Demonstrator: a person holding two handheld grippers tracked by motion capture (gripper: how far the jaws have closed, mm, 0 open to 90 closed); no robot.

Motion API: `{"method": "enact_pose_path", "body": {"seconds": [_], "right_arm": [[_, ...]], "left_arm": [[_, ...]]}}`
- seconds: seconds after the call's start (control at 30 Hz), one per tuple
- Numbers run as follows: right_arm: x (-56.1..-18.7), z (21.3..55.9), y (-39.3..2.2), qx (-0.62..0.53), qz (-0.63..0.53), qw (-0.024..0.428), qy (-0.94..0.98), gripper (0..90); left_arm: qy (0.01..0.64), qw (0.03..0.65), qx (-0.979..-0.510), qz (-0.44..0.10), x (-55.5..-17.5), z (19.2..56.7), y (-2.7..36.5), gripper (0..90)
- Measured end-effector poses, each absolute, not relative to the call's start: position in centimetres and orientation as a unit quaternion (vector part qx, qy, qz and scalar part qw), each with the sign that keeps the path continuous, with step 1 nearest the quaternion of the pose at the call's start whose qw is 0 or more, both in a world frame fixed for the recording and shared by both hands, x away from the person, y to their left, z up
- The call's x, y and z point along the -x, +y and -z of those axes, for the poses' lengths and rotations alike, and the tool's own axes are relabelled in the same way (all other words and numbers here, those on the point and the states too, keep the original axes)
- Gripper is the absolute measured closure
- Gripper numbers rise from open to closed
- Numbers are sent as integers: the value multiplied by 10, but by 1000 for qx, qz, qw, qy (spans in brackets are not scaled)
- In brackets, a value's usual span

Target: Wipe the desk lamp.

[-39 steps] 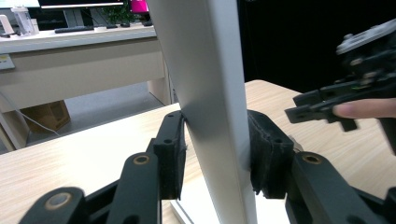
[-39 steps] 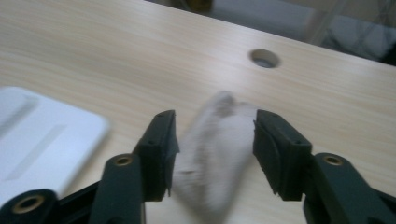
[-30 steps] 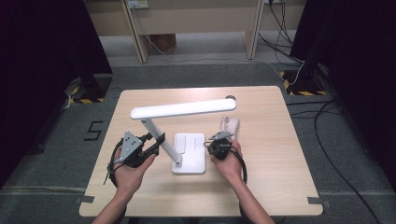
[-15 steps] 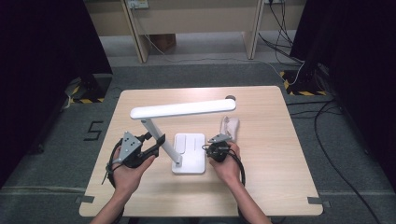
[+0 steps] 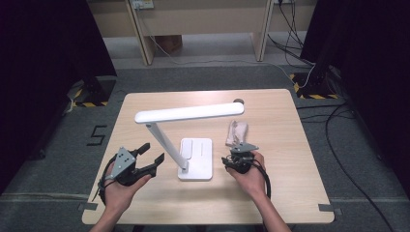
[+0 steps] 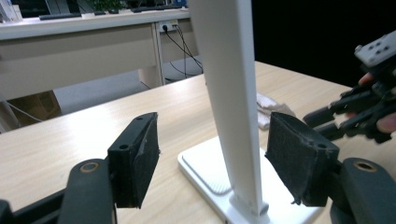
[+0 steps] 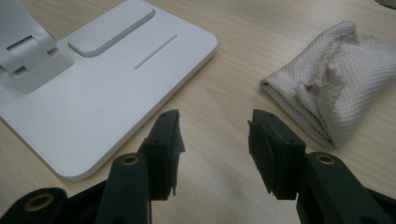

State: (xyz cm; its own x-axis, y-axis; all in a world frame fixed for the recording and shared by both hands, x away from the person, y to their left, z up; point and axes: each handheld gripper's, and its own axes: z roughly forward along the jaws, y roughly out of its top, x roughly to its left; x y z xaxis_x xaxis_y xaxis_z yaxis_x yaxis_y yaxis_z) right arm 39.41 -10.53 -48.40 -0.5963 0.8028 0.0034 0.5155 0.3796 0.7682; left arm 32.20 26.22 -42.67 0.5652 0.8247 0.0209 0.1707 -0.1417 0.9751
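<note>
Centrally, a white desk lamp (image 5: 193, 145) stands on the table (image 5: 290, 193); left gripper (image 5: 147, 158) and right gripper (image 5: 235, 162), jaws just opened and empty, flank its base, with a folded cloth (image 5: 237, 131) nearby.

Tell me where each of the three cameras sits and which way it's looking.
High view: above the table's near side, looking forward and down at the desk lamp; both forearms, left gripper, right gripper show.
Left gripper view: low, facing the lamp's stem between open jaws.
Right gripper view: angled down at the table, between the lamp's base and the cloth.
All share the lamp.
</note>
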Motion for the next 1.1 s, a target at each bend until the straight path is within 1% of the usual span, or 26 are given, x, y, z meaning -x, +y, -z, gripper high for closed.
{"method": "enact_pose_path", "body": {"seconds": [0.17, 0.37, 0.67, 0.8, 0.9, 1.1], "right_arm": [[-381, 482, -125, -415, -396, 195, 796, 514], [-366, 480, -153, -432, -403, 212, 778, 508], [-341, 488, -193, -469, -415, 228, 745, 487], [-333, 495, -209, -480, -415, 236, 736, 481], [-329, 500, -221, -487, -412, 249, 728, 479], [-321, 507, -240, -512, -428, 266, 696, 474]], "left_arm": [[370, 528, -703, -299, -318, 438, 279, 319], [391, 508, -708, -297, -319, 454, 298, 309], [426, 465, -714, -305, -325, 486, 327, 302], [434, 451, -720, -299, -329, 494, 337, 287], [438, 443, -721, -303, -331, 497, 341, 284], [443, 447, -717, -301, -330, 504, 344, 287]]}}
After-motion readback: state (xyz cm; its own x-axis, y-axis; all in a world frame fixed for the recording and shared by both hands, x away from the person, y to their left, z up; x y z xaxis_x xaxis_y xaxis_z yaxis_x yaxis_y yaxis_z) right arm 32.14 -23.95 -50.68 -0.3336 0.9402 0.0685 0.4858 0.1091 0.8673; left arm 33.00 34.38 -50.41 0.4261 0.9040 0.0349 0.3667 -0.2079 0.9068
